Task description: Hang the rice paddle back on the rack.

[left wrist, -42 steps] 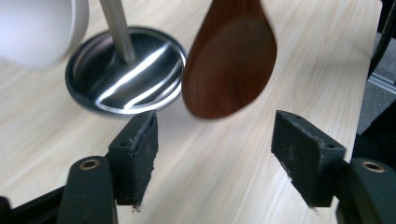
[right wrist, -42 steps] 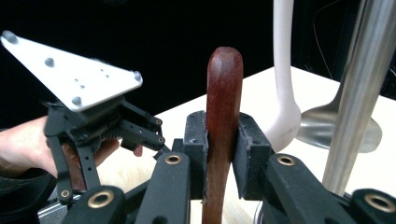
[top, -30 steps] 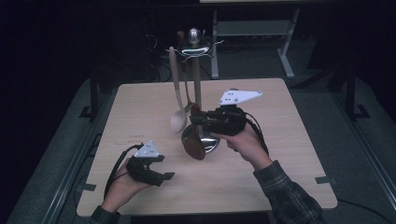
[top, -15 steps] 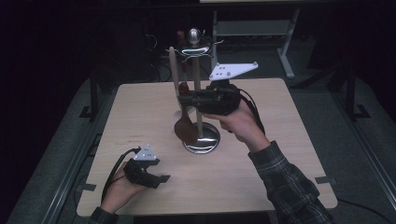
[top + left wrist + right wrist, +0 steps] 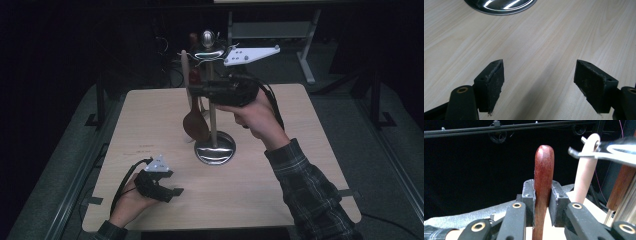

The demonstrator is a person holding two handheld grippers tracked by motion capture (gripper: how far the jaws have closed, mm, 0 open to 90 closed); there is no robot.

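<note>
My right gripper [image 5: 194, 90] is shut on the handle of a dark red-brown wooden spoon [image 5: 195, 125] and holds it upright beside the pole of a chrome utensil stand [image 5: 215, 150]. The spoon's bowl hangs just above the stand's round base. In the right gripper view the pads [image 5: 528, 195] clamp the spoon's handle [image 5: 544, 167] below its rounded end, close to a stand hook [image 5: 584, 153]. A pale wooden utensil [image 5: 585, 175] hangs from that hook. My left gripper [image 5: 174, 192] rests on the table at the front left, open, with bare tabletop between its pads [image 5: 495, 80].
The stand's chrome base [image 5: 499, 3] lies just beyond the left gripper. Another brown handle [image 5: 621, 185] hangs on the stand's right side. The wooden table [image 5: 310, 165] has dark floor around its edges, and metal frame legs [image 5: 305, 45] stand behind it.
My right gripper has risen with the dark spoon from near the stand's base to the height of the hooks. The left gripper has stayed put.
</note>
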